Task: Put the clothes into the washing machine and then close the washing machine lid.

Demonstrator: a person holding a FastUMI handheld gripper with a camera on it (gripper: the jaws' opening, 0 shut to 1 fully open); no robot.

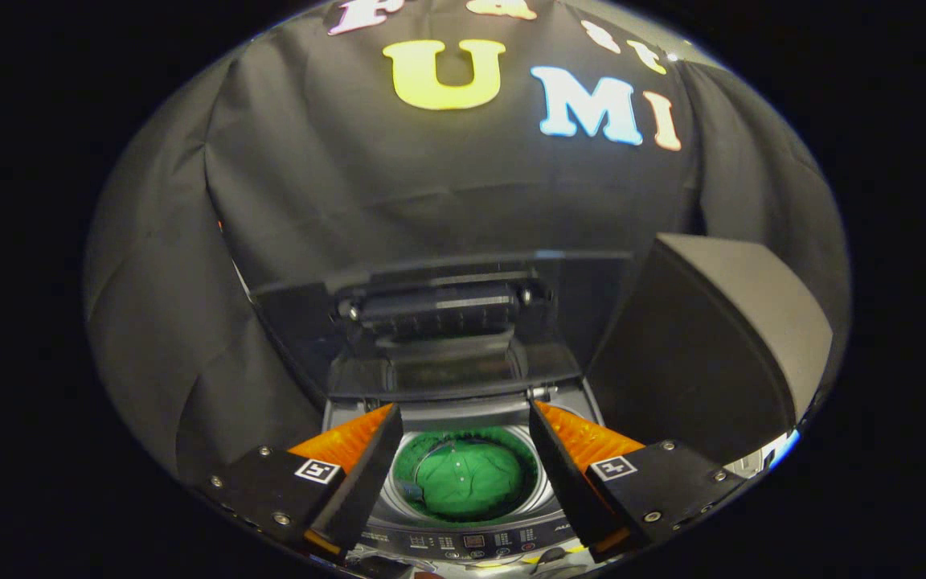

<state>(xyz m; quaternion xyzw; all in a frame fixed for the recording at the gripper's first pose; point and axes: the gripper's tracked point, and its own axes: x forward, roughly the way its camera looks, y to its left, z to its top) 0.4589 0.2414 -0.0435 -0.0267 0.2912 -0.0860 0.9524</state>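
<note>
A top-loading washing machine (463, 540) stands just below and ahead of my fingers. Its folding lid (439, 322) is raised upright at the back, beyond the drum. A green garment (467, 478) lies down inside the drum, seen through the gap between my fingers. My gripper (463, 422) hangs above the drum mouth, open, with nothing between the fingers. The control panel (471, 543) runs along the machine's near edge, under the fingers.
A dark grey box-like object (712, 338) stands close to the right of the machine, level with the raised lid. Black cloth walls close in behind and to the left.
</note>
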